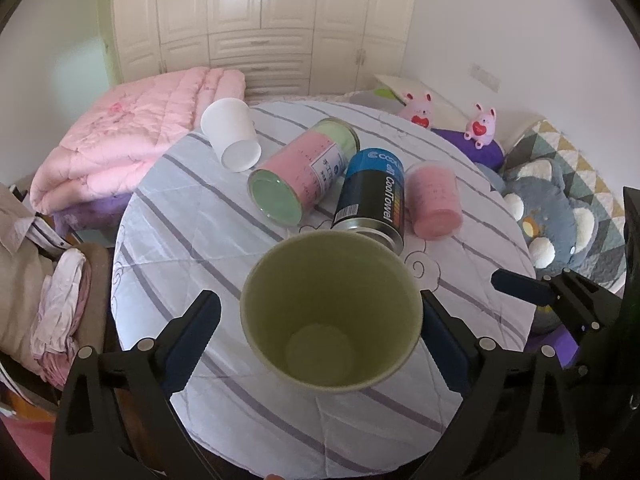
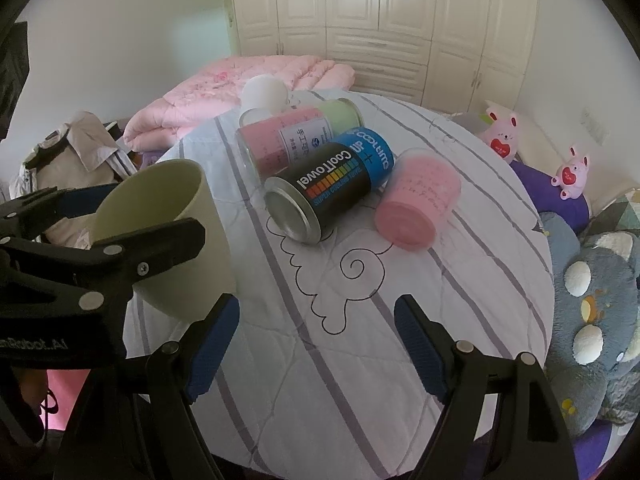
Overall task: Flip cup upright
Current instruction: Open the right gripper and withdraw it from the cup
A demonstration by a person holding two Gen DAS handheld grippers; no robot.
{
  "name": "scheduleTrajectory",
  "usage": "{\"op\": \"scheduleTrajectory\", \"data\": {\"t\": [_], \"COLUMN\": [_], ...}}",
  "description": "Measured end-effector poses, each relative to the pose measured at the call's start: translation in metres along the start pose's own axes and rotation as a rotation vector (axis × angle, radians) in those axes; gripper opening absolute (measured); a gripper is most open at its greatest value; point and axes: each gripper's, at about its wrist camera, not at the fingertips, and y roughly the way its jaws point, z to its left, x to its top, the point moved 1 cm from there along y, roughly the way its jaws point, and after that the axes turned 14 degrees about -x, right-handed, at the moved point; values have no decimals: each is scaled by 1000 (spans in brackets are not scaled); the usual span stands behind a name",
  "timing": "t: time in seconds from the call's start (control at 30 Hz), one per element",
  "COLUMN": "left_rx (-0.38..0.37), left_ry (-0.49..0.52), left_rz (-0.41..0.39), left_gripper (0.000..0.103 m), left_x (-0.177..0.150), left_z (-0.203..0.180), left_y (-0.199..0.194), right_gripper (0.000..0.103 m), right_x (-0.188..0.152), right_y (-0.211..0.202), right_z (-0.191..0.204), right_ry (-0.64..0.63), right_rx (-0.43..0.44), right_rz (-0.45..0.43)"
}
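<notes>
A pale green cup (image 1: 332,316) stands mouth up on the round table (image 1: 172,248) between the fingers of my left gripper (image 1: 320,312). The jaws stand wide; the left finger is clear of the cup and the right finger is close to its rim. In the right wrist view the same cup (image 2: 168,232) is at the left, tilted slightly, with the left gripper's finger (image 2: 160,248) across its side. My right gripper (image 2: 316,336) is open and empty over the table's near middle.
A white cup (image 1: 234,136), a pink and green can (image 1: 304,172), a blue and black CoolTowel can (image 1: 372,196) and a pink cup (image 1: 434,204) lie on their sides. A pink quilt (image 1: 132,140), clothes (image 1: 48,280) and plush toys (image 1: 556,216) surround the table.
</notes>
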Motion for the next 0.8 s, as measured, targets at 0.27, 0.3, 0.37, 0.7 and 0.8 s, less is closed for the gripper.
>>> {"op": "scheduleTrajectory", "data": {"t": [0.27, 0.3, 0.37, 0.7, 0.8], "left_rx": [7, 13, 24, 87, 92], "left_ry": [7, 12, 23, 88, 112], "left_rz": [-43, -48, -63, -89, -113], "left_gripper": [98, 98, 98, 99, 99], "left_x": [-3, -3, -3, -7, -9], "left_z": [-7, -7, -10, -22, -26], "left_y": [-29, -32, -42, -71, -80], "right_gripper": [81, 81, 81, 81, 81], "right_x": [-3, -2, -1, 11, 16], "right_y": [-16, -19, -26, -52, -64], "right_z": [-6, -8, -11, -34, -42], "right_ry": [15, 21, 30, 97, 129], "right_rx": [-16, -19, -27, -106, -133], "right_rz": [-32, -39, -52, -117, -160]}}
